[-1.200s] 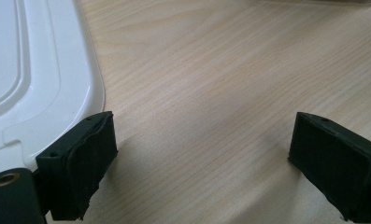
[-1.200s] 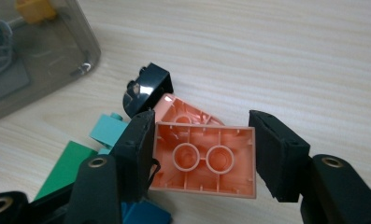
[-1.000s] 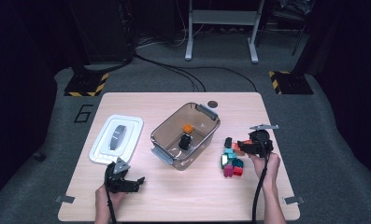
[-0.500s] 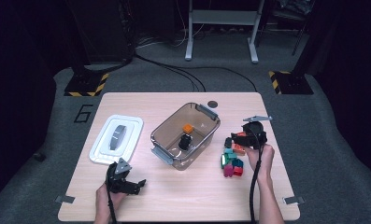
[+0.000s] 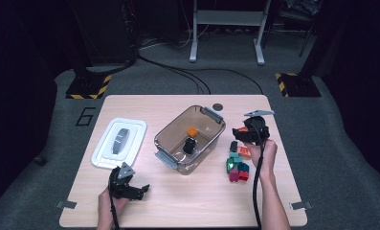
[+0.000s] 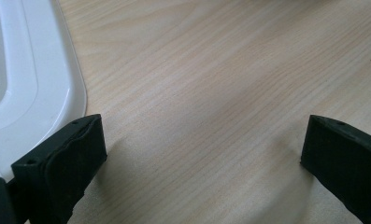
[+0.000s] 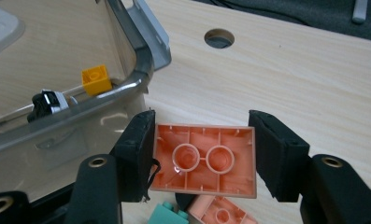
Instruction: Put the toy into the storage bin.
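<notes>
Salmon-pink brick (image 7: 205, 160) clamped underside-up in your right gripper (image 7: 202, 156), lifted off the brick pile (image 5: 237, 165) right of centre | now beside the clear bin (image 5: 190, 140) rim | left gripper (image 6: 204, 149) just spread wide, empty, lower left | next likely: carry over bin, release.

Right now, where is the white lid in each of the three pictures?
High view: the white lid lies flat on the left part of the table.
Left gripper view: it fills the left edge, beside the jaw on that side.
Right gripper view: top left corner, apparently seen through the clear bin.
Shared landmark: the pale wooden table.
</notes>
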### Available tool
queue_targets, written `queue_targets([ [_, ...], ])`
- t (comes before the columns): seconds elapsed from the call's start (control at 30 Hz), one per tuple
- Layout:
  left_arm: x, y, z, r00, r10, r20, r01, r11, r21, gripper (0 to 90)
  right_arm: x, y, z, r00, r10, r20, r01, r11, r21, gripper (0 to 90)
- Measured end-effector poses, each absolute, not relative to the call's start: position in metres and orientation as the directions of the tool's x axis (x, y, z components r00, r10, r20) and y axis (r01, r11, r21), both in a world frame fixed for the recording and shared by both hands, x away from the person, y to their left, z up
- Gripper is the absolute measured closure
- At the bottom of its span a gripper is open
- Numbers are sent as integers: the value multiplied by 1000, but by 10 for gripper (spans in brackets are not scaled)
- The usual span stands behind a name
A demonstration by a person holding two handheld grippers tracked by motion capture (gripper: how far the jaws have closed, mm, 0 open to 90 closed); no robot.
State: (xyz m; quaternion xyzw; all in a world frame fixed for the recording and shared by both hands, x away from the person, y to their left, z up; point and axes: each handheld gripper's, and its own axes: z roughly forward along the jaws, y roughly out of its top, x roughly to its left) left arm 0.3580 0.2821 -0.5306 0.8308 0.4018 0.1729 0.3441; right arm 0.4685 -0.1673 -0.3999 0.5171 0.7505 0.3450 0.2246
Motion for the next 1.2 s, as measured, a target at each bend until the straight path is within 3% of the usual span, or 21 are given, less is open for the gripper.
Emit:
queue_targets([
  [0.73, 358, 282, -531, 612, 791, 13, 544, -433, 718, 3, 480, -129, -366, -442, 896, -40, 542, 303, 784, 428],
  [1.2, 358, 282, -532, 608, 793, 15, 544, -431, 720, 3, 490, -87, -379, -566, 821, -73, 515, 421, 746, 426],
])
